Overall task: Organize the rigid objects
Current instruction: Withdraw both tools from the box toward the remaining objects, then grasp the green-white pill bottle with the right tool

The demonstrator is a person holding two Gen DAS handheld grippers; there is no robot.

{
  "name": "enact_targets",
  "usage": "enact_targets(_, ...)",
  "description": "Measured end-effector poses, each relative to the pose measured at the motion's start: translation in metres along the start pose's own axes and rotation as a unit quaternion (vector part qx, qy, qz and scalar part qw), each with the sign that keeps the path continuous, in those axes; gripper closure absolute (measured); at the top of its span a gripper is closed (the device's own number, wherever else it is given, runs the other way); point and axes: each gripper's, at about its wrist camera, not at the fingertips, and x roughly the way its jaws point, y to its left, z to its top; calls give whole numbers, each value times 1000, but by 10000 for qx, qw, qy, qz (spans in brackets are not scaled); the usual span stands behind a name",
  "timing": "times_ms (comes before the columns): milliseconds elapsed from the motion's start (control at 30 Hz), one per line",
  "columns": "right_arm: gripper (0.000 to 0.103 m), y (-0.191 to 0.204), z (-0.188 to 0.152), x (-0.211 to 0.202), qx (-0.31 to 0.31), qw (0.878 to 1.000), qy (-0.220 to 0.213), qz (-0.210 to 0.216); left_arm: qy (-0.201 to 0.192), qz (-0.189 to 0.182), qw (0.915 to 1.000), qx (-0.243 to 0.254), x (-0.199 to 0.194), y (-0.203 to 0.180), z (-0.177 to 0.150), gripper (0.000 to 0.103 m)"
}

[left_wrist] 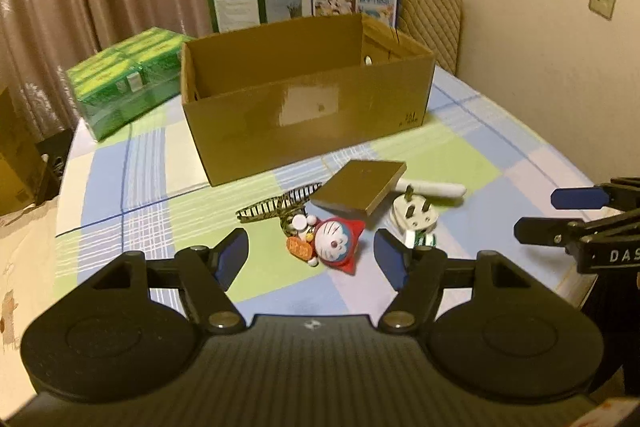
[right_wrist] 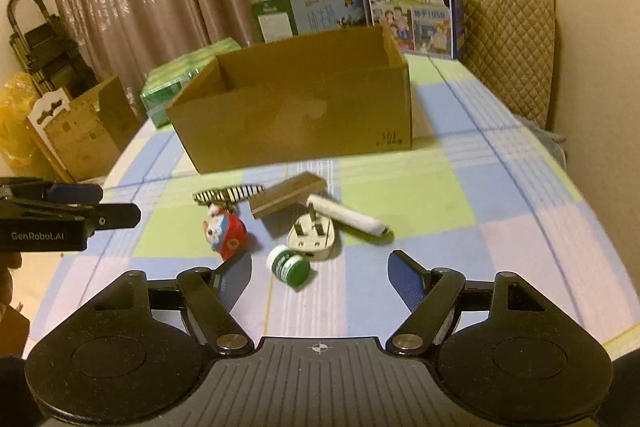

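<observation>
The open brown cardboard box (left_wrist: 308, 95) stands on the checked blue, green and white tablecloth (left_wrist: 460, 155), with the small items clustered just in front of it. The left gripper (left_wrist: 310, 253) is spread wide with nothing between its blue-padded fingers (left_wrist: 232, 259); the round red and white cat figurine (left_wrist: 338, 243) lies at 12 o'clock of it. From the figurine, the striped metal hair clip (left_wrist: 280, 205) lies at 11 o'clock, the flat brown rectangular box (left_wrist: 360, 193) at 1 o'clock, and the white three-pin plug (left_wrist: 414, 217) at 3 o'clock. The right gripper (right_wrist: 320, 273) is likewise wide and empty; the small green-capped white jar (right_wrist: 290, 263) lies between its fingertips, untouched. The white cylindrical tube (right_wrist: 352, 217) rests at 2 o'clock of the plug.
</observation>
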Motion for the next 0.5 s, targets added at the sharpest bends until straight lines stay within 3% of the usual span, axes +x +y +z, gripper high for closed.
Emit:
enact_targets(200, 34, 14, -17, 34, 119, 9996, 217, -134, 151, -92, 9997, 193, 36, 18, -9, 38)
enact_targets(500, 42, 30, -20, 86, 236, 9990, 363, -109, 134, -194, 9997, -85, 77, 41, -18, 38)
